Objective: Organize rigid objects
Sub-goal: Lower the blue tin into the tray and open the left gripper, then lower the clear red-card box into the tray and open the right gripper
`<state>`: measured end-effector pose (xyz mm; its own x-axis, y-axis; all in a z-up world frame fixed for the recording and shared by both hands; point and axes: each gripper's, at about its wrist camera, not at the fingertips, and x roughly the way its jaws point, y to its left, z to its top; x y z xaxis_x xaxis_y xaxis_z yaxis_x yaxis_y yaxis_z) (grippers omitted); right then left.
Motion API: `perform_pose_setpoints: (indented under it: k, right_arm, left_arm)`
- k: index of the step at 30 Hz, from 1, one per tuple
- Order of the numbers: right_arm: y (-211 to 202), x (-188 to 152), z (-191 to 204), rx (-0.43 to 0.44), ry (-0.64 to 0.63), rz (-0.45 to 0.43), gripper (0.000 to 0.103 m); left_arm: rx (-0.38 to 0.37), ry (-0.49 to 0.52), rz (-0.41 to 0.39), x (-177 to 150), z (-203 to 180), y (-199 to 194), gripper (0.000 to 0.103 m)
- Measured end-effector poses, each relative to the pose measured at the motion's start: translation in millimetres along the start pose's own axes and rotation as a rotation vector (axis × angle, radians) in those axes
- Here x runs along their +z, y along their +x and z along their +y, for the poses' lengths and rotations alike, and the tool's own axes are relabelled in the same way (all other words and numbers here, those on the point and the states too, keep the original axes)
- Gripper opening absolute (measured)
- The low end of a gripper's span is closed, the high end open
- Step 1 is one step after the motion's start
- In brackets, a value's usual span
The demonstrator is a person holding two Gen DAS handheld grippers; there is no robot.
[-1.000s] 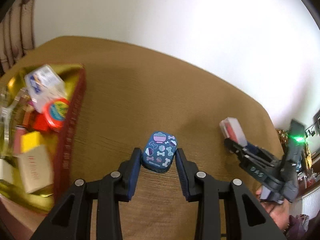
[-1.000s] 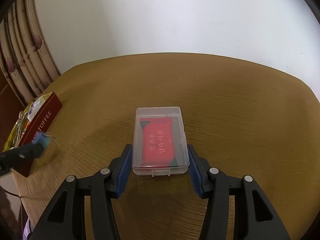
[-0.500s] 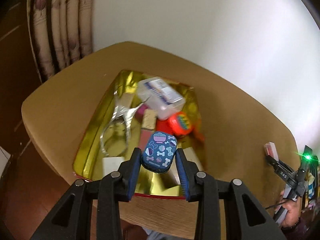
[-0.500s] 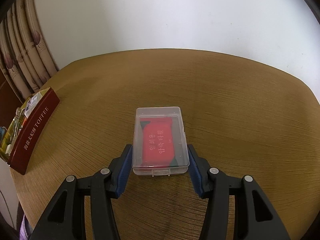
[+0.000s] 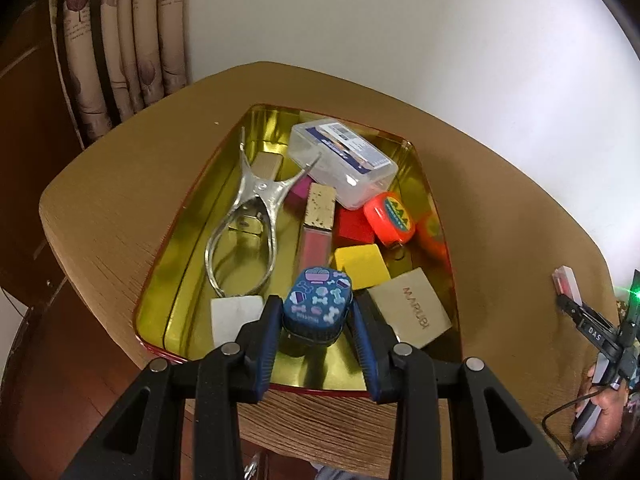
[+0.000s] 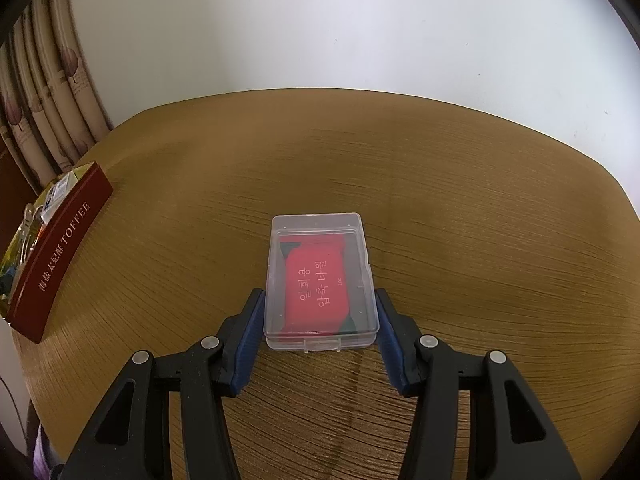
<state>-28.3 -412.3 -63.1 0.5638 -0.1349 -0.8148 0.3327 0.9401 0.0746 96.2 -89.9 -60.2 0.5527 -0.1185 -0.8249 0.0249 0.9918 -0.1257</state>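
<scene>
My left gripper (image 5: 316, 316) is shut on a small blue case printed with bones (image 5: 318, 305), held over the near end of a gold-lined tin (image 5: 168, 280). In the tin lie metal tongs (image 5: 248, 224), a clear box with a blue label (image 5: 342, 162), a lip-gloss tube (image 5: 318, 224), red and yellow blocks, an orange tape measure (image 5: 390, 220) and a beige compact (image 5: 412, 314). My right gripper (image 6: 320, 320) is shut on a clear plastic box with a red packet inside (image 6: 320, 280), just above the wooden table (image 6: 480, 208).
The tin's dark red side reading TOFFEE (image 6: 60, 248) stands at the table's left edge in the right wrist view. Curtains (image 5: 120, 48) hang behind the table's far left corner, a white wall behind. The right gripper and a person's hand (image 5: 600, 412) show at the far right.
My left gripper carried the blue case leftward from bare tabletop to above the tin, then a little lower and closer to its contents. The right gripper and its clear box stayed put.
</scene>
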Motion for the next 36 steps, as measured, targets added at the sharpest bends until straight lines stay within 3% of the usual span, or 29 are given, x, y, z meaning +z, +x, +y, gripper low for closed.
perform_pose_setpoints:
  k: [6, 12, 19, 24, 26, 30, 36]
  right_arm:
    - [1.5, 0.4, 1.6, -0.007, 0.001, 0.003, 0.05]
    - [5.5, 0.9, 8.9, -0.025, -0.01, 0.009, 0.05]
    - [7.9, 2.2, 14.6, -0.047, -0.026, 0.009, 0.05]
    - [2.2, 10.0, 40.8, -0.04, -0.079, 0.0, 0.05]
    - [-9.1, 17.7, 60.3, 0.0, -0.09, -0.021, 0.05]
    - [-32.2, 41.1, 120.2, 0.162, -0.122, -0.049, 0.05]
    - [-26.4, 70.3, 227.4, 0.448, -0.188, 0.016, 0.05]
  left_arm:
    - [0.021, 0.026, 0.011, -4.0, -6.4, -4.1, 0.037]
    - [-0.029, -0.036, -0.009, -7.6, 6.1, -23.0, 0.037]
    - [-0.03, -0.082, -0.049, -8.1, 31.5, -42.0, 0.038]
    - [-0.06, -0.153, -0.066, -6.8, 51.7, -46.9, 0.038]
    - [-0.065, -0.175, -0.08, -7.6, 59.0, -47.7, 0.038]
    - [-0.088, -0.21, -0.092, -7.5, 67.7, -50.1, 0.038]
    - [-0.069, -0.218, -0.104, -6.2, 73.8, -54.5, 0.038]
